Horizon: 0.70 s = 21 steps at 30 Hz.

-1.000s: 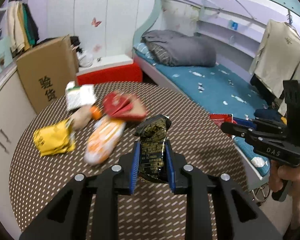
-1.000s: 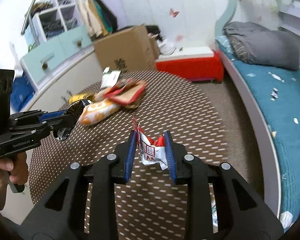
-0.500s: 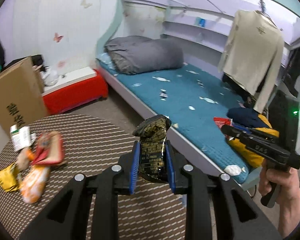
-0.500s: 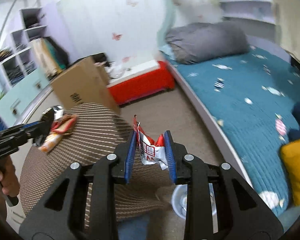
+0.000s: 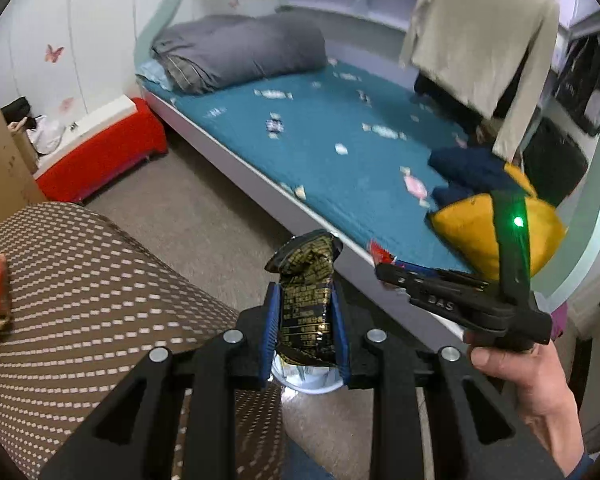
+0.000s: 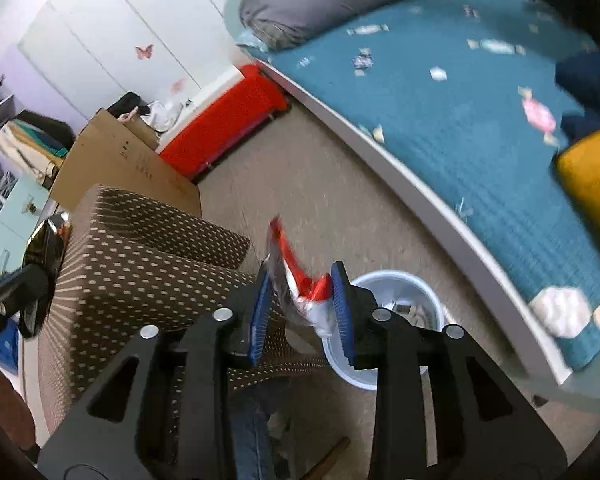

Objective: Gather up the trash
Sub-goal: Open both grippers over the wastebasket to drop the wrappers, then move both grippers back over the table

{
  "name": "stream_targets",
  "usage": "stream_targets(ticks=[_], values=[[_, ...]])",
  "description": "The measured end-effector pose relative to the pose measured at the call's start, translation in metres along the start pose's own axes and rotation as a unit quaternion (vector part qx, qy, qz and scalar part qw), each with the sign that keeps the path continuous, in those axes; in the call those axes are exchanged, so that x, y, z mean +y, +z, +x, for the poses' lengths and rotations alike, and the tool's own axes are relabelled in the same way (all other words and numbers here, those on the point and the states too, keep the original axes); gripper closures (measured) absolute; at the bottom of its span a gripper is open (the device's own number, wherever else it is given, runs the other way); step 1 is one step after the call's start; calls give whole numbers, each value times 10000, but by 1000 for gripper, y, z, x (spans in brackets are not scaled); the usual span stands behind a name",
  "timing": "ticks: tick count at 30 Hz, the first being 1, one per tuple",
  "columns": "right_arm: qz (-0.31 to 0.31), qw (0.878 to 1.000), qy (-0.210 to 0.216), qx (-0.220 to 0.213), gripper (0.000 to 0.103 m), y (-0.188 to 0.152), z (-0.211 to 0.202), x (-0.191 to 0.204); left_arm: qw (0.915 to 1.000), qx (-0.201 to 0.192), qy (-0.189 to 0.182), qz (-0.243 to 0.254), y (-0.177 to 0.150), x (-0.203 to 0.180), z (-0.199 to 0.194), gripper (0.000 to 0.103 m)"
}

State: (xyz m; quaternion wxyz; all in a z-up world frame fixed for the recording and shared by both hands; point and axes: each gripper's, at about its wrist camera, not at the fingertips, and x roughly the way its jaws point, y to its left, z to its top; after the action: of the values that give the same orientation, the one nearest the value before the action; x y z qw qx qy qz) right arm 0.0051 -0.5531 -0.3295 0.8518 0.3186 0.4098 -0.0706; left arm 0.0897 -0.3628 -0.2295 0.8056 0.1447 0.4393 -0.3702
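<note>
Left gripper is clamped on a black-and-gold wrapper, held past the table edge above the white bin. Right gripper has just been opening its jaws; the red-and-white wrapper sits loose and blurred between the pads, over the bin on the floor.

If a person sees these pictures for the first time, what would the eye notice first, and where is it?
Probably the red and white wrapper, blurred, slipping between the jaws of the right gripper, which have just been opening, above the pale bin on the floor beside the bed. Next, the black and gold wrapper clamped upright in the left gripper, just past the edge of the dotted brown table.
</note>
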Motion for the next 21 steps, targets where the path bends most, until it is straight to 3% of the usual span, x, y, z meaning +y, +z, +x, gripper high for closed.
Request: stream_targets(ticks=[1,6,12,14,15,16,21], values=[[121,9999,26,58,42,0,5,-6,9999,105,-9,10,0,-3,10,79],[551,9984,64,-117,22,-1,-5,-27,9982,590,-63,123,0,-19,55,79],[655,9972,45,-357,14,0,-33,-37,9943,1037,-180,184,0,-28,96,76],[678,9967,33,-451,10,0,-41,-38,9919,1239,-233,178,0,-28,108,52],[681,9965,26,-489,8,1,-44,-38,9914,1291,-162,160,-1,-28,111,20],[678,9962,-2,-538,7,1,-48,-37,9914,1300,17,137,-1,-26,113,8],[678,9954,-67,-676,6,0,-57,-32,9932,1140,212,-84,2,-13,99,8]])
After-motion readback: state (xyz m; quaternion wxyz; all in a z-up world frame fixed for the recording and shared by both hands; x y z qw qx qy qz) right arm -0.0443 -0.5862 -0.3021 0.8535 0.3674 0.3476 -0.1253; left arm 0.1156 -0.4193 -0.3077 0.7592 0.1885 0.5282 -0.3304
